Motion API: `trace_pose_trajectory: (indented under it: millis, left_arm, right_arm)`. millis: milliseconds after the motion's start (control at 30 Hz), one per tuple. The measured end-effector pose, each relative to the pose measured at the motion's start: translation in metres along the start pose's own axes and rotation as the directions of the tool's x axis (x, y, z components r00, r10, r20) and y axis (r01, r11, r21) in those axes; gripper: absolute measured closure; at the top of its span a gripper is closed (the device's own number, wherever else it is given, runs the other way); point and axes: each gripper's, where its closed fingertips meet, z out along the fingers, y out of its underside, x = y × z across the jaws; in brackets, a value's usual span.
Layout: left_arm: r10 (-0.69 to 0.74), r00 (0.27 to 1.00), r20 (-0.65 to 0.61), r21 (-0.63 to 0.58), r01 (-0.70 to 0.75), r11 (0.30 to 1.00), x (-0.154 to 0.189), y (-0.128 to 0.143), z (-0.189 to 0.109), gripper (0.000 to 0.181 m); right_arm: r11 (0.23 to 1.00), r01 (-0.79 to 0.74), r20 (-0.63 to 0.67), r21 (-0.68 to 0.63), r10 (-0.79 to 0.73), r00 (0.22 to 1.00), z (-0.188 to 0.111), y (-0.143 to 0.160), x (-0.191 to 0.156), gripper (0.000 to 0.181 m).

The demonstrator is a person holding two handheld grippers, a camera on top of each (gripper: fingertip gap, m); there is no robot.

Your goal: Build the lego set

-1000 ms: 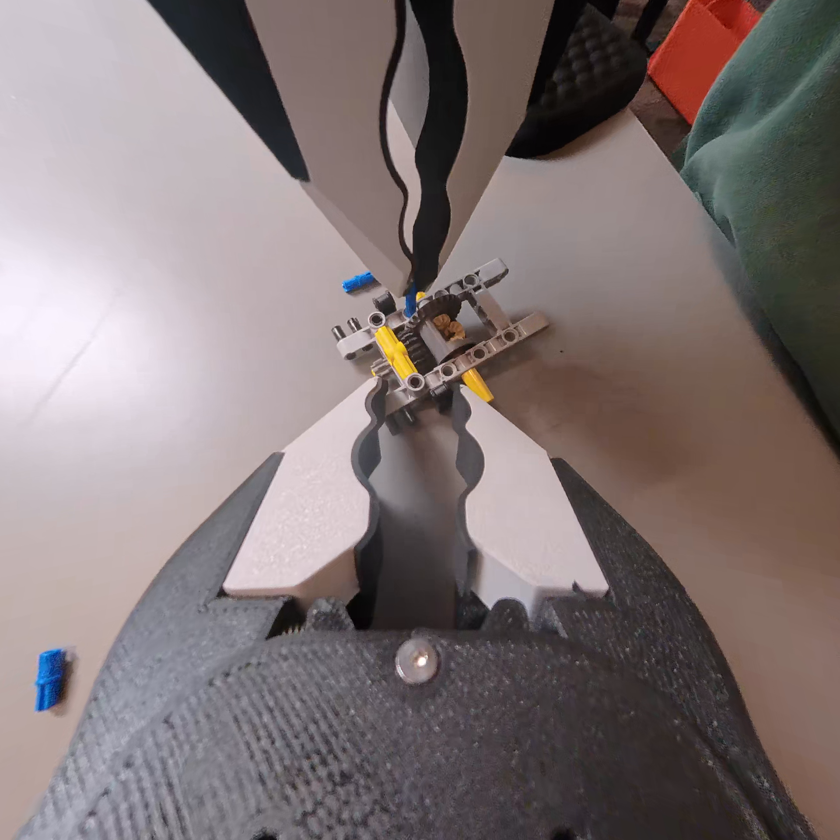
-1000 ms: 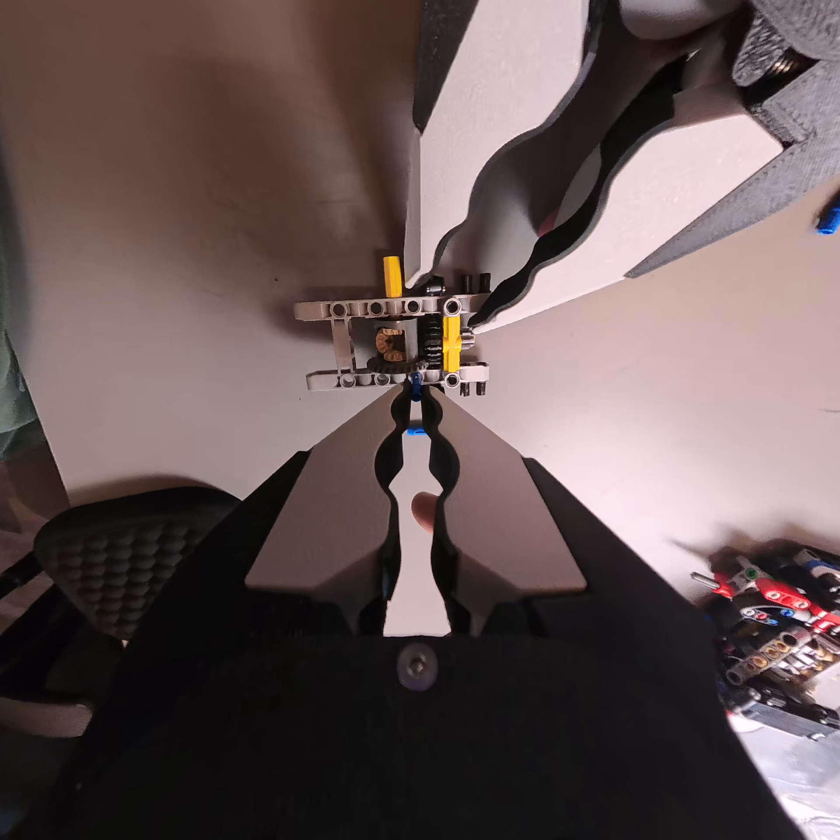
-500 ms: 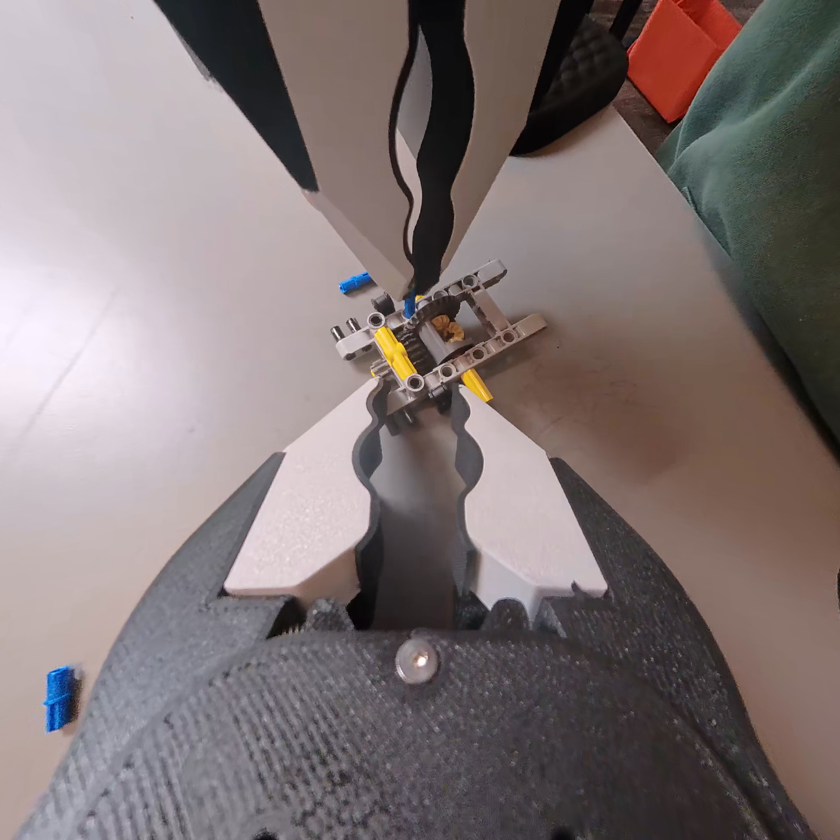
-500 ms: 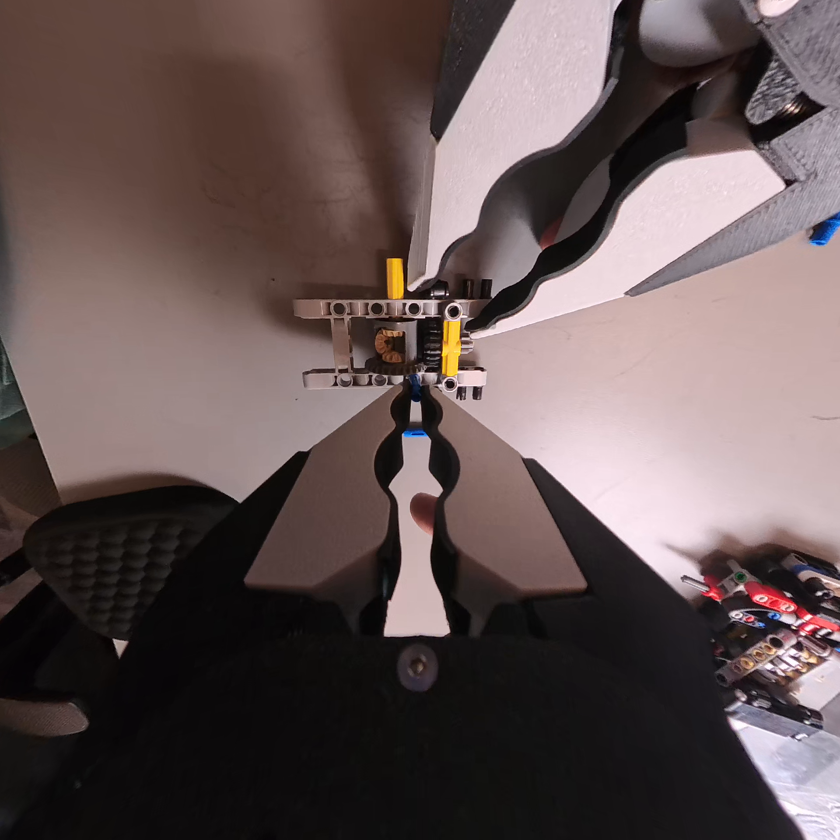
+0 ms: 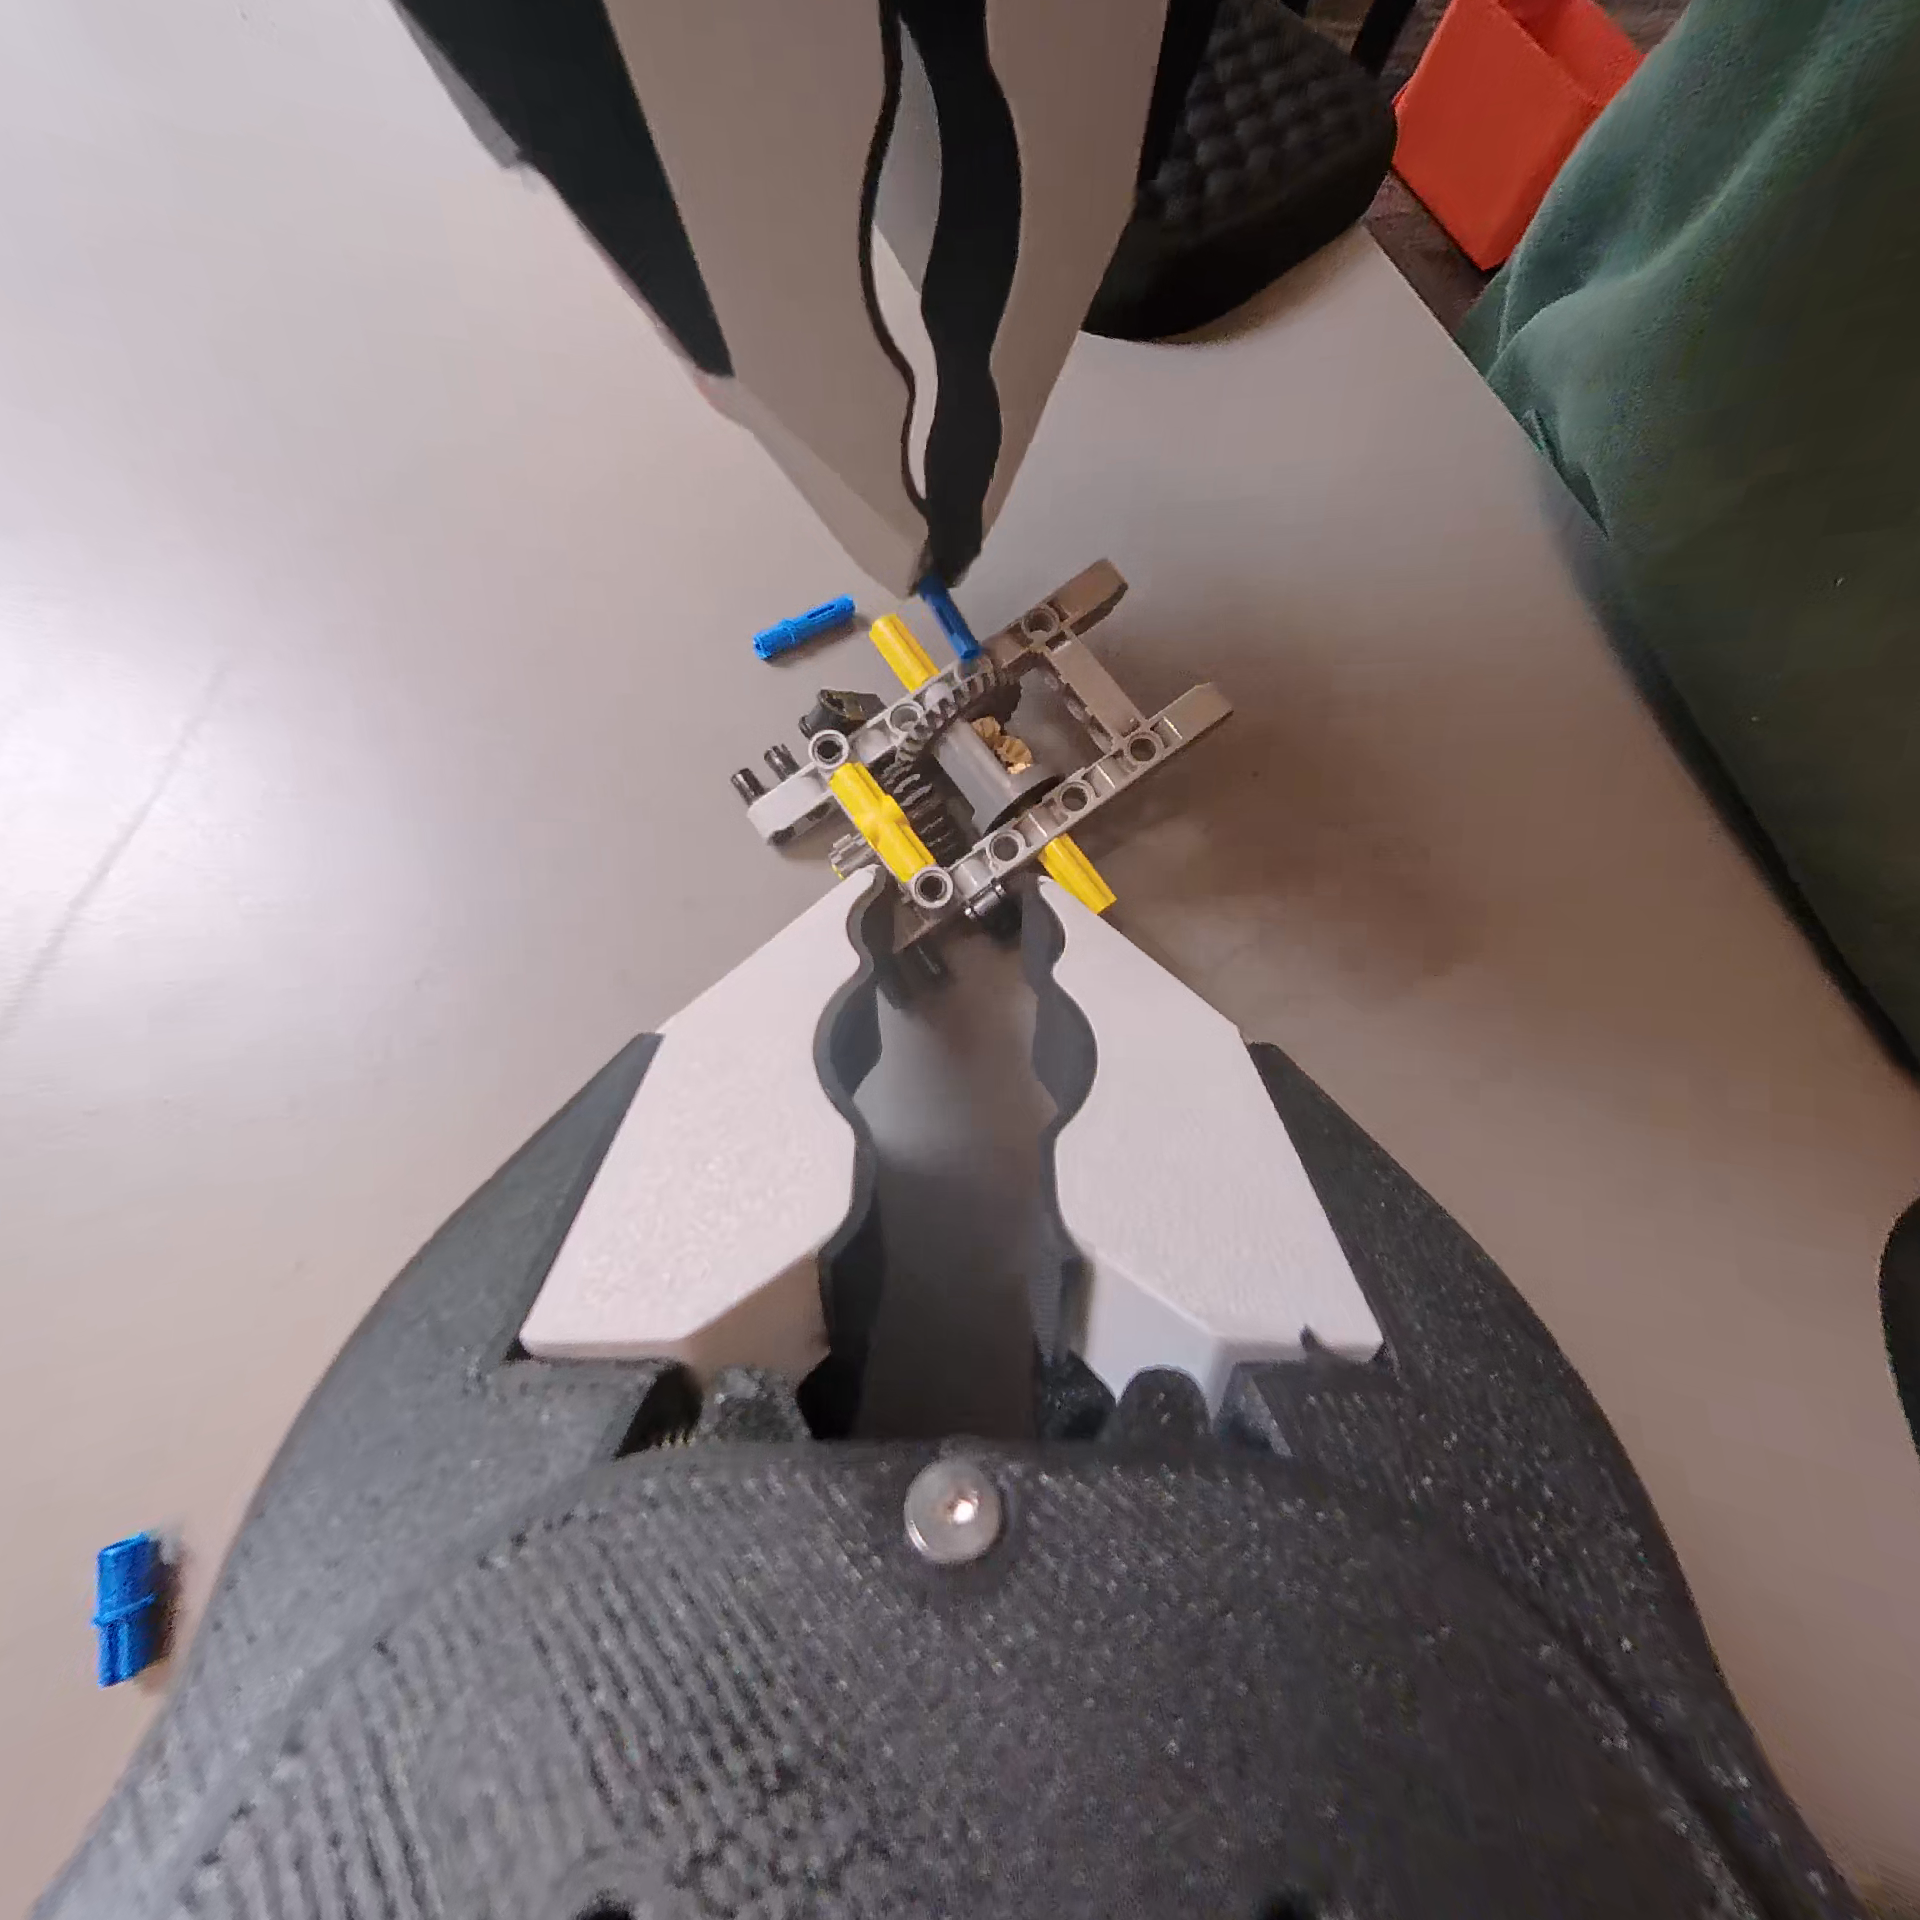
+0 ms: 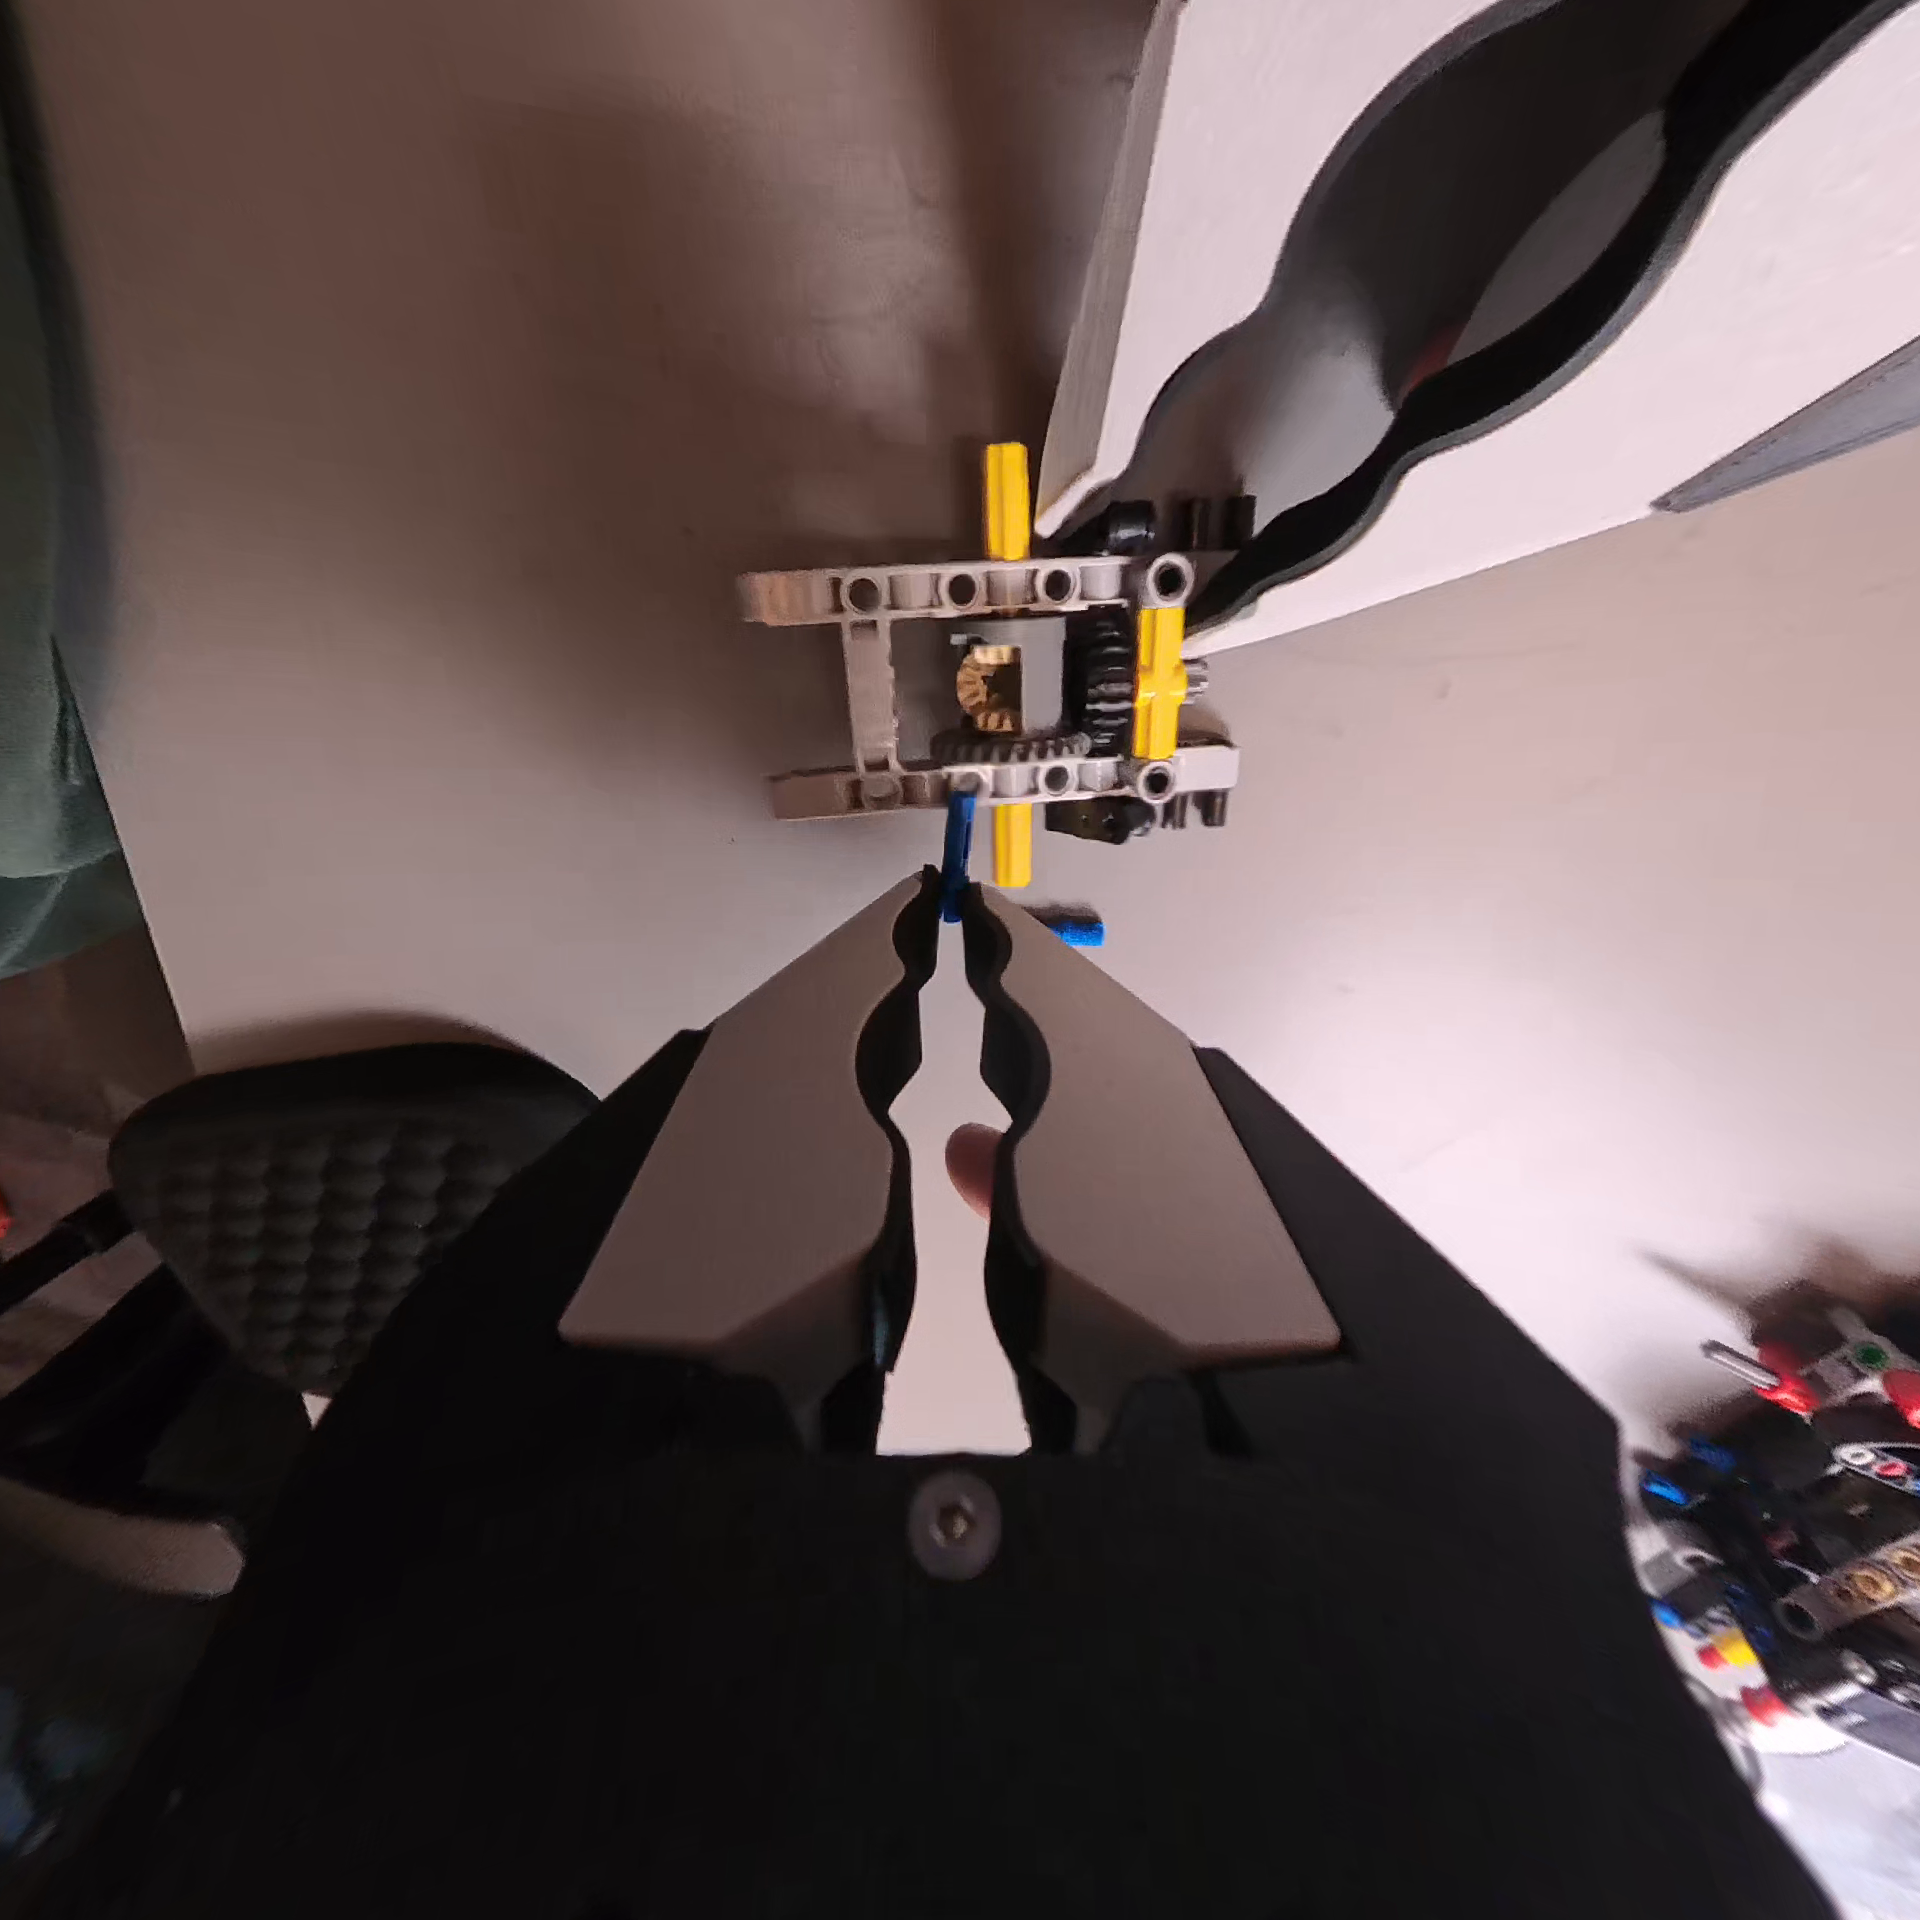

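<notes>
2 grey beams frame the geared lego assembly (image 6: 997,686) on the pale surface (image 5: 312,520). Left gripper (image 5: 951,914) clamps its near end; right gripper (image 6: 948,894) pinches a blue pin (image 6: 956,842) touching its beam. 2 loose blue connectors (image 5: 800,629) (image 5: 127,1605) lie nearby; a parts pile (image 6: 1808,1527) sits apart.

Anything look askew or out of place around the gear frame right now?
The blue pin pinched in the right gripper meets the gear frame tilted, not square to its beam. Two more blue pins lie loose on the table.

Black chair (image 5: 1247,156), orange box (image 5: 1496,135), perhaps green cloth (image 5: 1745,416)
</notes>
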Motion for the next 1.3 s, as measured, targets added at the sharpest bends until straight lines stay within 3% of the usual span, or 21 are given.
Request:
trace_pose_trajectory:
  millis: [100,200,300,400,567,833,900,1000,1133,1233,1300]
  left_arm:
    - [-0.016,0.999,0.031,0.025,0.015,1.000,-0.004,-0.003,-0.003,0.156]
    - [-0.062,0.998,0.019,0.140,0.059,0.988,0.000,-0.020,-0.017,0.148]
    - [-0.173,0.985,0.024,0.308,0.157,0.938,0.002,-0.049,-0.034,0.155]
    - [-0.217,0.976,0.029,0.354,0.193,0.915,0.008,-0.060,-0.033,0.156]
    - [-0.238,0.971,-0.009,0.402,0.222,0.889,0.020,-0.076,-0.030,0.171]
    - [-0.232,0.972,0.032,0.447,0.194,0.873,0.023,-0.082,-0.031,0.177]
    - [-0.200,0.980,0.009,0.510,0.167,0.844,0.027,-0.088,-0.038,0.178]
    - [-0.148,0.986,-0.077,0.643,0.162,0.749,0.038,-0.103,-0.054,0.179]
    - [-0.097,0.982,-0.162,0.737,0.186,0.650,0.049,-0.117,-0.066,0.180]
    - [-0.085,0.978,-0.193,0.765,0.204,0.611,0.053,-0.123,-0.070,0.180]
    - [-0.080,0.976,-0.200,0.772,0.208,0.601,0.055,-0.126,-0.070,0.180]
  right_arm:
    - [0.997,-0.021,-0.035,0.072,0.024,0.999,-0.004,-0.002,0.001,0.178]
    - [0.982,-0.034,-0.125,0.187,0.058,0.990,-0.014,-0.006,0.006,0.178]
    - [0.929,-0.015,-0.273,0.369,0.124,0.954,-0.035,-0.022,0.014,0.179]
    - [0.878,0.026,-0.371,0.479,0.175,0.912,-0.049,-0.032,0.012,0.179]
    - [0.852,0.076,-0.446,0.518,0.193,0.874,-0.054,-0.037,0.005,0.178]
    - [0.816,0.146,-0.539,0.559,0.223,0.812,-0.065,-0.039,-0.002,0.179]
    - [0.756,0.178,-0.540,0.630,0.262,0.800,-0.074,-0.044,-0.005,0.178]
    - [0.561,0.236,-0.487,0.794,0.354,0.798,-0.097,-0.054,-0.015,0.177]
    - [0.328,0.265,-0.394,0.907,0.433,0.811,-0.116,-0.063,-0.027,0.173]
    - [0.227,0.286,-0.362,0.931,0.473,0.804,-0.125,-0.065,-0.030,0.174]
    - [0.205,0.301,-0.364,0.931,0.491,0.792,-0.127,-0.066,-0.031,0.175]
